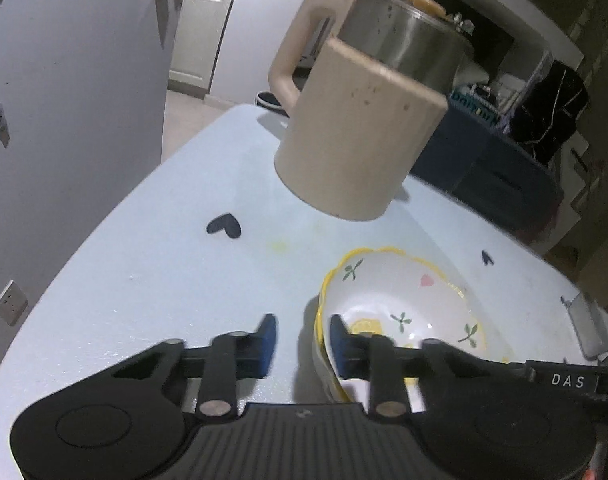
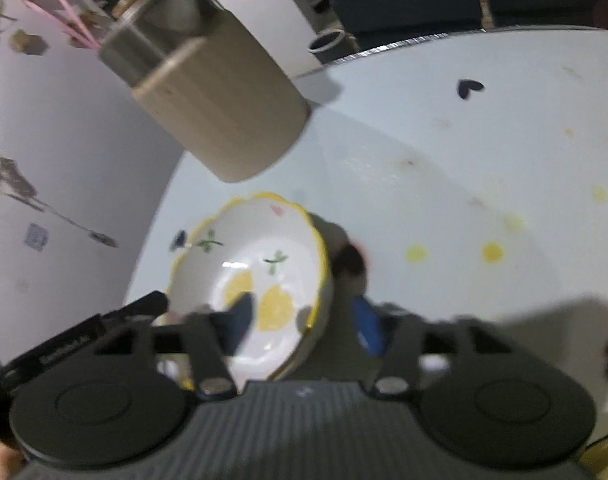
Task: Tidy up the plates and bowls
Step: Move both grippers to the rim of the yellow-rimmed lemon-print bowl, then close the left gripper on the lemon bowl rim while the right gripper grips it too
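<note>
A white bowl (image 1: 408,312) with a wavy yellow rim, green sprigs and lemon prints sits on the pale blue table (image 1: 144,272). My left gripper (image 1: 300,340) is open and straddles the bowl's left rim: one blue pad is inside, one outside. In the right wrist view the bowl (image 2: 260,276) appears to be a stack of two. My right gripper (image 2: 304,322) is open and straddles the bowl's right rim, with its left pad over the inside. Neither gripper grips the rim.
A beige and steel kettle (image 1: 364,120) stands close behind the bowl; it also shows in the right wrist view (image 2: 220,112). A white wall (image 1: 64,100) borders the table's left side. A dark sofa (image 1: 496,168) lies beyond the far edge.
</note>
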`<action>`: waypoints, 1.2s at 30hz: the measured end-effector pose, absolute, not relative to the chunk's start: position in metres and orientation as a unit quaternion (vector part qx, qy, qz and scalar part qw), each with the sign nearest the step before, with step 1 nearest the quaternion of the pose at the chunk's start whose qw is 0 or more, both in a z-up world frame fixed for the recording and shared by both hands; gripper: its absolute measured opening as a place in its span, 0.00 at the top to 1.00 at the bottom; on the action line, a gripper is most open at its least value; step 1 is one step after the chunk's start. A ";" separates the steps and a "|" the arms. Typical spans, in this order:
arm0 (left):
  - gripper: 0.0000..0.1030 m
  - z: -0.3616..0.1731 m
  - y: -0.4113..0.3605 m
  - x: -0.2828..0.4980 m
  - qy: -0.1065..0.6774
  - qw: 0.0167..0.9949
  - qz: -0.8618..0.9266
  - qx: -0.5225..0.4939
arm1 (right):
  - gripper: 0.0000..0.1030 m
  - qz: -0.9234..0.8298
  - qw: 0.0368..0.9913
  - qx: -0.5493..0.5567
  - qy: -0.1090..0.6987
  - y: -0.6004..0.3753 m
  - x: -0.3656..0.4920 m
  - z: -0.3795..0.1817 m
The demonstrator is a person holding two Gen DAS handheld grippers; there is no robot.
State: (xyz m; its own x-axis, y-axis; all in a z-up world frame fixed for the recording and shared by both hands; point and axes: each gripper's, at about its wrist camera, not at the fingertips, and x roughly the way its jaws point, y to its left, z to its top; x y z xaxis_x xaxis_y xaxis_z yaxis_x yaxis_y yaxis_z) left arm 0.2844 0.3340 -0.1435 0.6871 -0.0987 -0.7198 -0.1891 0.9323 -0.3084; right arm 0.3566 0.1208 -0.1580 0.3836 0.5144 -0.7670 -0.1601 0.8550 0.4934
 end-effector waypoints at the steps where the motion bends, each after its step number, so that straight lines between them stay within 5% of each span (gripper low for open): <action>1: 0.78 -0.145 0.333 0.286 0.398 0.899 0.020 -0.182 | 0.71 0.205 0.814 0.167 0.517 0.122 0.357 -0.160; 4: 0.86 -0.148 0.327 0.292 0.407 0.897 0.009 -0.172 | 0.81 0.205 0.811 0.173 0.520 0.123 0.360 -0.163; 36: 0.93 -0.147 0.301 0.311 0.433 0.895 0.006 -0.108 | 0.87 0.200 0.819 0.124 0.523 0.132 0.367 -0.167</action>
State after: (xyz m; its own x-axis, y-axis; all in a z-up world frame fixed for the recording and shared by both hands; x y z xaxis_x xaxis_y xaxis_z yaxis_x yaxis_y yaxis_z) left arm 0.3110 0.3011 -0.1470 0.6243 -0.0823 -0.7768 -0.1049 0.9766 -0.1877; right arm 0.3672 0.1320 -0.1673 0.3732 0.4574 -0.8072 -0.1978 0.8892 0.4124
